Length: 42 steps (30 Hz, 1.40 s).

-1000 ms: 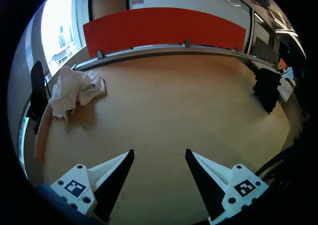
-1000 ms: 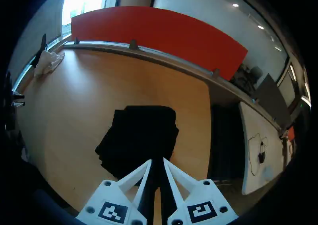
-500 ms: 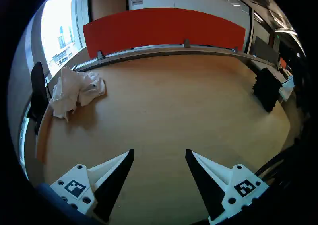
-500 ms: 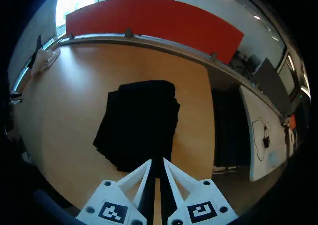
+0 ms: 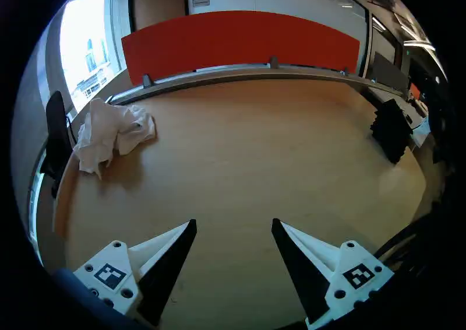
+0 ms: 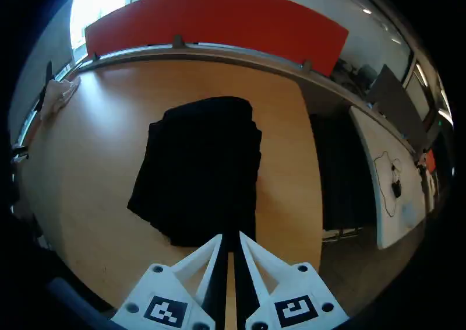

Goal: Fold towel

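Black towel point(image 6: 198, 167), at the right end of the wooden table point(image 6: 87, 155), lies longer than a second ago: the right gripper point(image 6: 233, 239), fingers pressed together on its near edge, looks to be drawing it flat for folding. Left gripper point(image 5: 233, 225) waits spread over the table's middle, unmoved.

Left gripper view: low over the wooden table point(image 5: 244, 149), looking across to the red partition point(image 5: 239, 38).
Right gripper view: close above the black towel point(image 6: 198, 167), tilted down.
Shared: table, partition, white cloth point(image 5: 110, 132), towel.
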Each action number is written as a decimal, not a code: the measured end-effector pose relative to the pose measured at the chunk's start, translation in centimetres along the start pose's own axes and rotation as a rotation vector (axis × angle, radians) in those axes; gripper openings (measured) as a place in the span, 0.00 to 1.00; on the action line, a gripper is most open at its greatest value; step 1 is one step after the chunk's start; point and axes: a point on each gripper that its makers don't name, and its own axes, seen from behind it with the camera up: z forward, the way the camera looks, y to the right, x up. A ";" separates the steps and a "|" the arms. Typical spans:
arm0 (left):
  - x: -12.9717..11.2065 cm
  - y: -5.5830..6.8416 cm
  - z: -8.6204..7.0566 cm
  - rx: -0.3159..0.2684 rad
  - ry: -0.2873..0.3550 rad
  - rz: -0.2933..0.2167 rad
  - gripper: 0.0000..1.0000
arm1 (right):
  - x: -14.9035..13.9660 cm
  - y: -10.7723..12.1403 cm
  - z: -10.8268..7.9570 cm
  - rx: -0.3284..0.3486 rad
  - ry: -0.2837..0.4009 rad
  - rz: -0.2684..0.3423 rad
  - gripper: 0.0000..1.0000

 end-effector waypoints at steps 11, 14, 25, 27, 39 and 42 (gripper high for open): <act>0.0 0.0 -0.1 0.003 -0.001 -0.003 0.96 | -0.5 -0.1 0.5 0.001 -0.009 0.000 0.05; 0.0 0.1 0.0 0.002 -0.003 -0.002 0.96 | -0.7 -0.1 0.6 0.002 -0.012 0.002 0.05; 0.2 0.2 0.2 0.000 -0.004 0.004 0.96 | -0.3 0.1 0.5 -0.008 0.012 -0.001 0.06; 0.3 0.3 0.2 -0.001 -0.003 0.004 0.96 | -0.2 0.1 0.3 -0.010 0.016 -0.004 0.06; 0.7 0.5 0.5 -0.008 -0.001 0.013 0.96 | 0.9 -0.2 -0.9 -0.011 0.056 -0.012 0.74; 0.7 0.5 0.5 -0.009 -0.002 0.010 0.96 | 1.9 -0.3 -1.1 -0.008 0.079 -0.006 0.92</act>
